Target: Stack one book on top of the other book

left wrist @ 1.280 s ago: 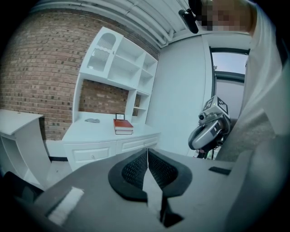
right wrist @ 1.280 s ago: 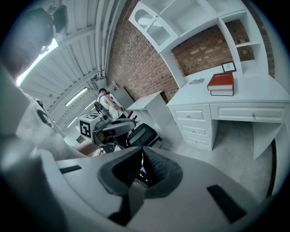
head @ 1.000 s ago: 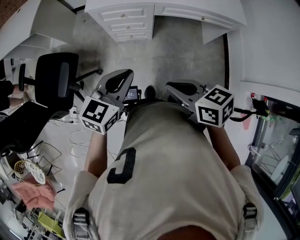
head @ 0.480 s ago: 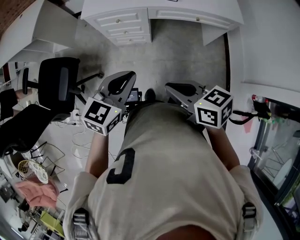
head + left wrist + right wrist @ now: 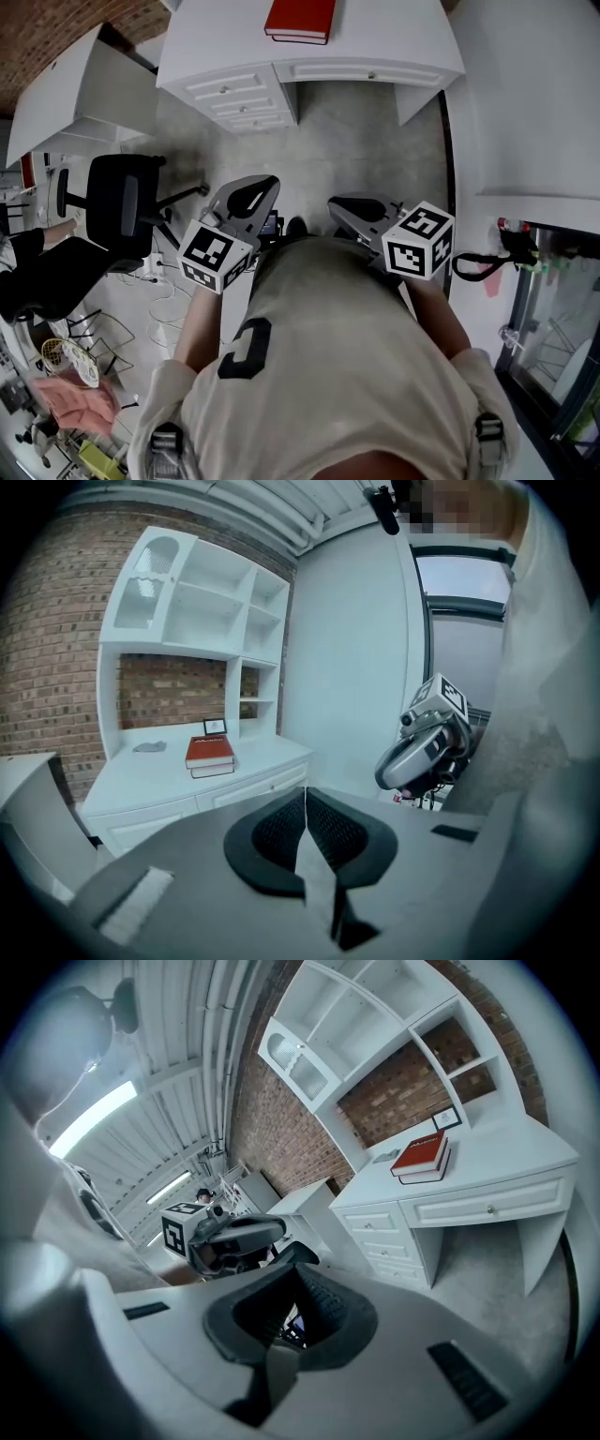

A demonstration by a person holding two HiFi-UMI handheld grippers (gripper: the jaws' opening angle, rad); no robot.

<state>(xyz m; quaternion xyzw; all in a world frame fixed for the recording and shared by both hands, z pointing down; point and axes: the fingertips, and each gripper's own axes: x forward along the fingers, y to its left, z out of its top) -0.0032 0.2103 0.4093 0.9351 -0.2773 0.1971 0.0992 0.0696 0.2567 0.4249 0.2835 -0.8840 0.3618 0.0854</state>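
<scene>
"What's ahead?"

"Twelve o'clock on my desk (image 5: 375, 37): red book (image 5: 302, 16) atop the other book (image 5: 214, 771). Office chair (image 5: 120, 202) at nine. Left gripper (image 5: 306, 791) closed, empty; right gripper (image 5: 296, 1265), I think, likewise."

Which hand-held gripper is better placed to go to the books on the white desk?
Left, slightly. The left hand-held gripper and the right hand-held gripper are both shut, empty and far from the desk; the stacked books sit closer to the left one's pointing line.
</scene>
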